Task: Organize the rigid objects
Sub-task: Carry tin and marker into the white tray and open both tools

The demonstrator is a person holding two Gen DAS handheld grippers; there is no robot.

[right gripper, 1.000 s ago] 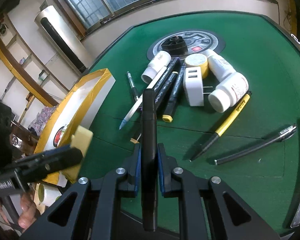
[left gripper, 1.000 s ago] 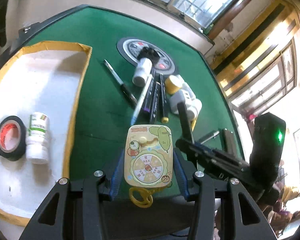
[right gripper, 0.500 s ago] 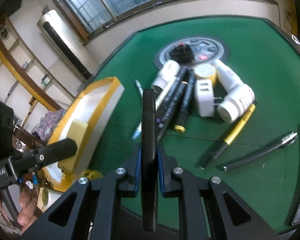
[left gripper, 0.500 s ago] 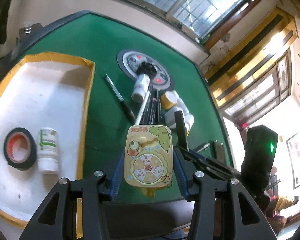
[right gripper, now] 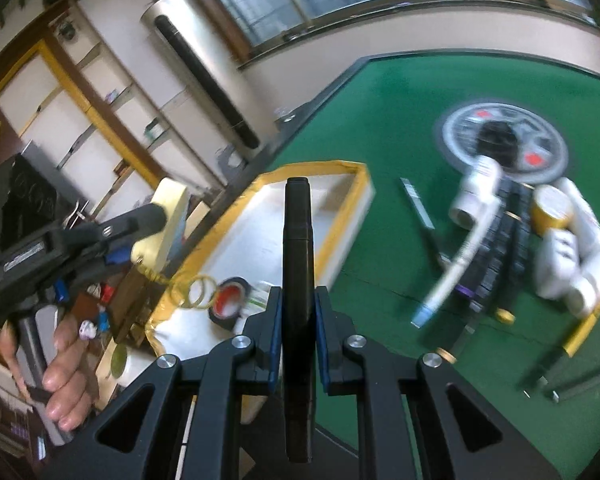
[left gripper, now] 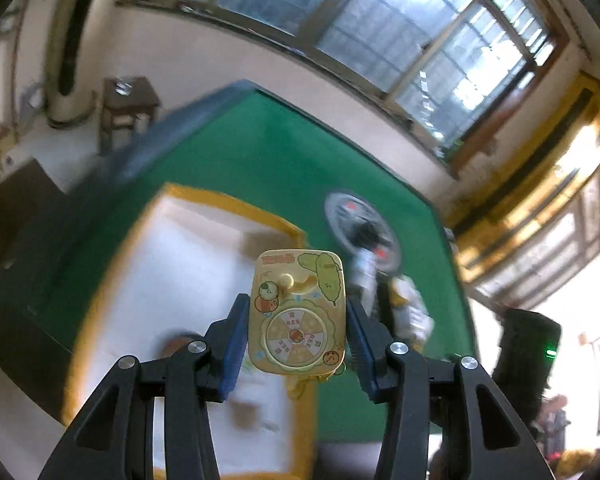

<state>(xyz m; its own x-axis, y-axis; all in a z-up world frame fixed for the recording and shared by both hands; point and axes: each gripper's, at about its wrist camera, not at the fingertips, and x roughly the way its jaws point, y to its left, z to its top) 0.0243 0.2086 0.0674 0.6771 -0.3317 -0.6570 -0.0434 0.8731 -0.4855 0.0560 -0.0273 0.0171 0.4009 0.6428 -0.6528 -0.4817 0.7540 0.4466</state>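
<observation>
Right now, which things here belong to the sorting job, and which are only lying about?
For the job:
- yellow toy, gripped by the left gripper
- black marker, gripped by the right gripper
- white tray
- tape roll, in the tray
- pile of pens and bottles on the green table

Lying about:
- round centre panel
- wall shelves

Daylight pours in from the far windows [left gripper: 384,36], which glare near white, and the right side of the left wrist view is washed out in warm yellow. Both views bend strongly at the edges and darken to black in the corners. Motion blur smears the tray [left gripper: 188,280] and the far clutter [right gripper: 512,232] on the green table [right gripper: 400,120], while the near toy [left gripper: 298,312] and marker [right gripper: 298,280] stay sharp.
</observation>
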